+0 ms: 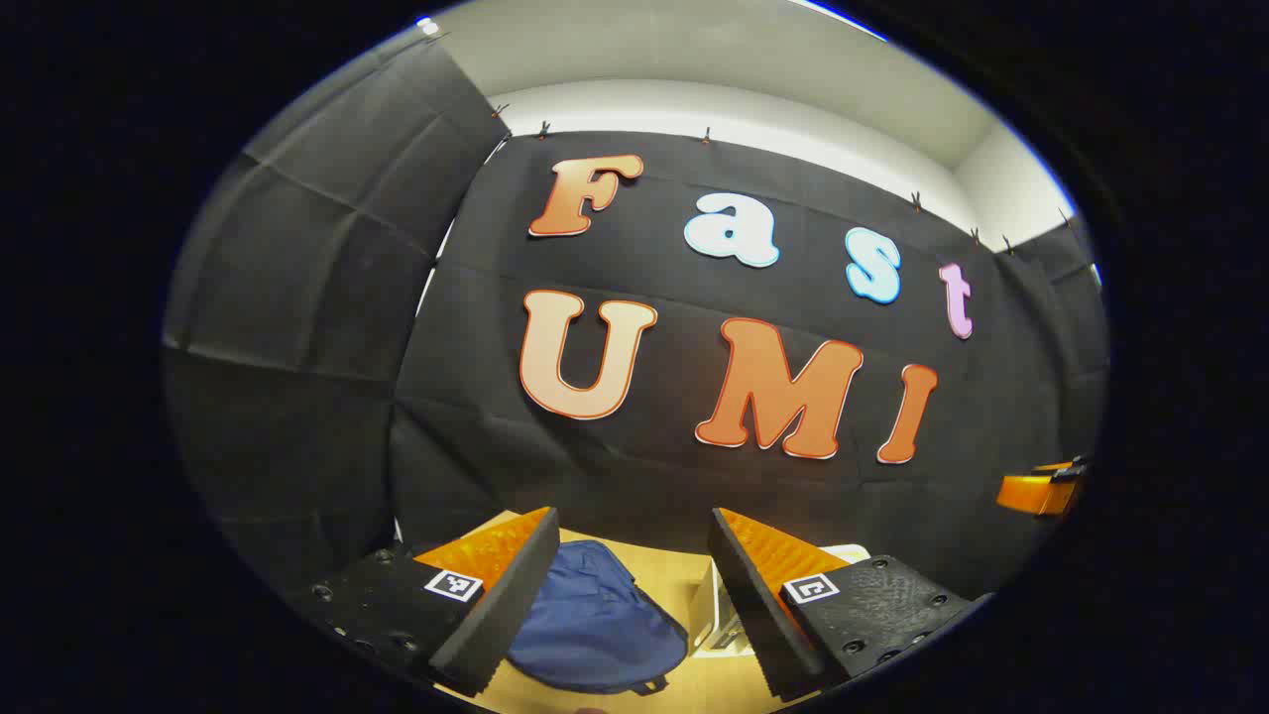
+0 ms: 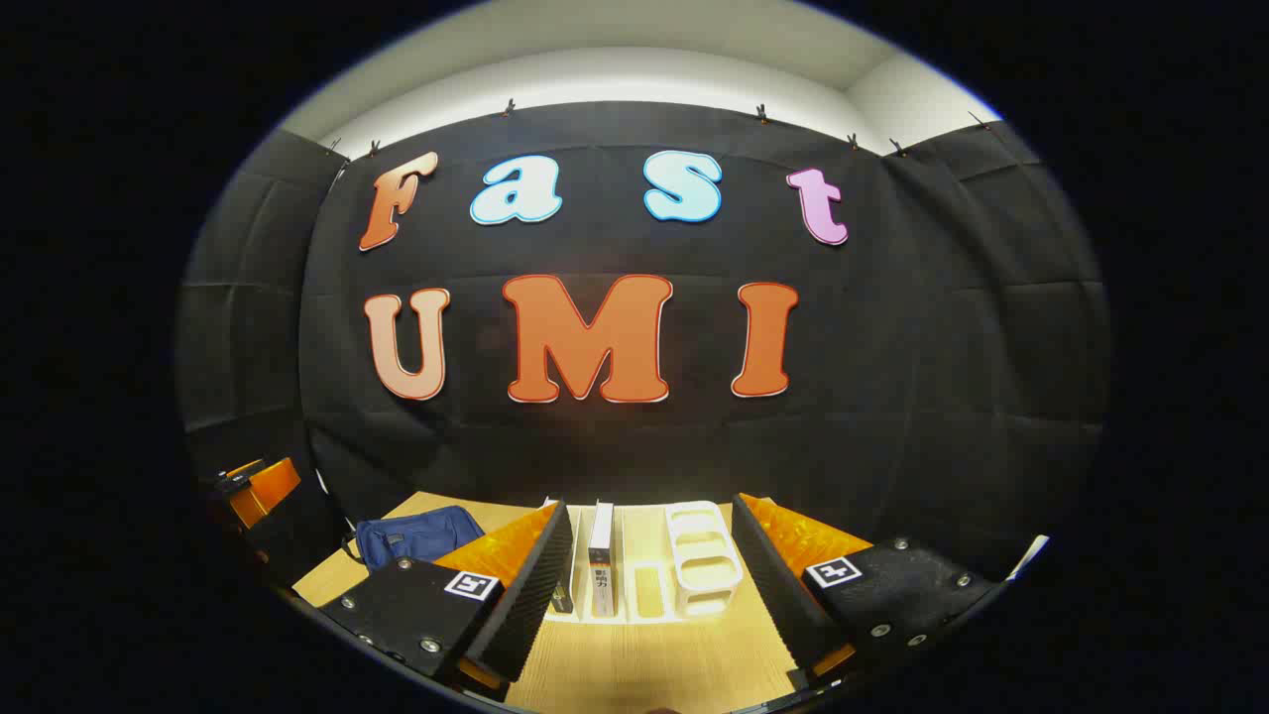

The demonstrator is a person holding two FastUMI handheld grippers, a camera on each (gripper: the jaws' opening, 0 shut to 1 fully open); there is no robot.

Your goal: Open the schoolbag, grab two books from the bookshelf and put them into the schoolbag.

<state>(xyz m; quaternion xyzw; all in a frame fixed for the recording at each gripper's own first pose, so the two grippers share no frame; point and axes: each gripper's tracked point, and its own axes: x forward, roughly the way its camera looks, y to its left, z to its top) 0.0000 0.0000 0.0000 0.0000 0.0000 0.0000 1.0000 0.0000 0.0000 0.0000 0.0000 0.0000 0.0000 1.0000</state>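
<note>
Left gripper (image 1: 634, 595) w/ fingers spread wide, nothing between them, held above the worktop (image 1: 684, 580) and not touching anything. Its black finger bodies carry small square markers, inner pads (image 1: 496, 550) orange and ridged. Seen thru the gap in the left gripper view: the schoolbag (image 1: 595, 620), dark blue, lying flat on the light wood worktop, looks closed but zip too small to tell for sure. Just right of the schoolbag, partly hidden behind the right-hand finger, a white bookshelf (image 1: 716, 620). Far right edge of that view, well apart from the schoolbag, the other gripper's orange and black part shows. Right gripper (image 2: 654, 575) also wide apart, empty, held above the worktop (image 2: 654, 664), pads (image 2: 793, 535) orange like the other. Straight ahead between its fingers in the right gripper view: the bookshelf (image 2: 704, 560), a white slotted rack standing on the worktop near the back cloth wall. One book (image 2: 601, 565) upright in a slot w/ dark and white spine facing the camera; a 2nd book (image 2: 562, 590) just left of it, mostly hidden behind the left-hand finger. Slots right of the upright book hold nothing. The schoolbag (image 2: 416, 535) sits left of the bookshelf, apart from it, on the same worktop, strap loop at its left end. Further left of the schoolbag, at the edge of the view, an orange and black piece of the left gripper shows.
</note>
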